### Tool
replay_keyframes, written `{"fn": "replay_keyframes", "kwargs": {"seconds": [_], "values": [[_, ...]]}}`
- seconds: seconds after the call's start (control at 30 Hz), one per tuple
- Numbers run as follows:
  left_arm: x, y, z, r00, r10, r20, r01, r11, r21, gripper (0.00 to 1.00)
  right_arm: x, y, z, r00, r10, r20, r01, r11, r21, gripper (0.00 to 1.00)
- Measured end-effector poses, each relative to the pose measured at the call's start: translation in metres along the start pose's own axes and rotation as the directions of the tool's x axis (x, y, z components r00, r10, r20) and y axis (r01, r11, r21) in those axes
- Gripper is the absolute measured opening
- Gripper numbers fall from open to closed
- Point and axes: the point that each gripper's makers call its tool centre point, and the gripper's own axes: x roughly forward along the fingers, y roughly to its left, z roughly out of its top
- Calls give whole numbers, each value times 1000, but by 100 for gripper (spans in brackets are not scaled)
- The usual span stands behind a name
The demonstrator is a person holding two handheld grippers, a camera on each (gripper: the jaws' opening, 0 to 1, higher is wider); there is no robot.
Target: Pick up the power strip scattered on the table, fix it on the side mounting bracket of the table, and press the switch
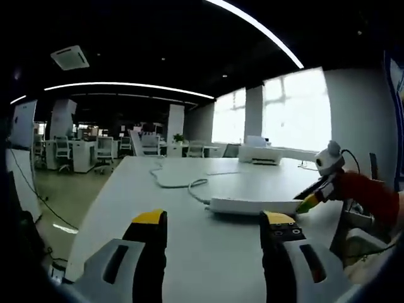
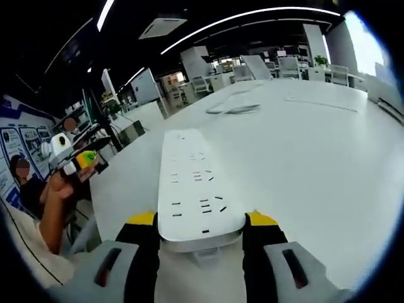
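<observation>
A long white power strip (image 1: 252,205) lies flat on the white table (image 1: 189,259), and its white cable (image 1: 173,183) snakes away toward the far side. My left gripper (image 1: 214,218) hovers open above the table, a little short of the strip, with nothing between its yellow-tipped jaws. The right gripper (image 1: 314,197) comes in from the right at the strip's end. In the right gripper view, my right gripper (image 2: 201,219) is shut on the near end of the power strip (image 2: 192,183), sockets facing up. A hand holds the left gripper (image 2: 79,159) off the table's left edge.
A white box-like device (image 1: 260,154) stands at the table's far right by the windows. Looped cable (image 2: 233,108) lies at the far end of the table (image 2: 315,158). Office desks and chairs (image 1: 82,151) stand beyond. A seated person's sleeve (image 2: 38,252) is at the left.
</observation>
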Motion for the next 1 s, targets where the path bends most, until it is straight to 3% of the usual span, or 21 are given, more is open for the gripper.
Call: {"fn": "replay_keyframes", "kwargs": {"seconds": [0.17,0.23,0.33,0.43,0.47,0.6,0.67,0.73,0.87,0.93,1.0], "values": [[7,-11,2,999,-50,10,51,995,-85,63,4,1,3,1000,-11,15,11,1000,12,47],[11,-16,-2,997,-75,-12,72,983,-171,62,5,0,4,1000,-14,19,14,1000,15,47],[15,-20,-7,993,-109,-39,88,932,-351,63,7,-1,5,999,-19,26,18,1000,11,47],[18,-17,-5,994,-112,-20,92,893,-440,63,7,2,5,999,-15,37,15,1000,16,47],[20,-16,-4,993,-121,-15,98,868,-487,63,7,2,5,999,-14,39,13,1000,18,47],[23,-23,1,988,-153,3,129,823,-552,64,7,2,5,999,-9,44,8,1000,28,47],[26,-24,3,988,-155,9,133,815,-564,64,7,2,6,999,-9,45,8,999,33,47],[28,-26,4,988,-154,18,134,793,-595,62,7,1,6,999,-9,48,7,999,38,47],[33,-30,5,986,-163,31,139,707,-694,62,7,1,6,998,-10,55,8,999,38,47],[33,-45,2,985,-172,27,141,696,-704,63,7,1,5,998,-10,57,8,999,38,47],[35,-59,-1,981,-190,20,144,665,-733,63,7,1,5,998,-9,58,7,999,41,47]]}}
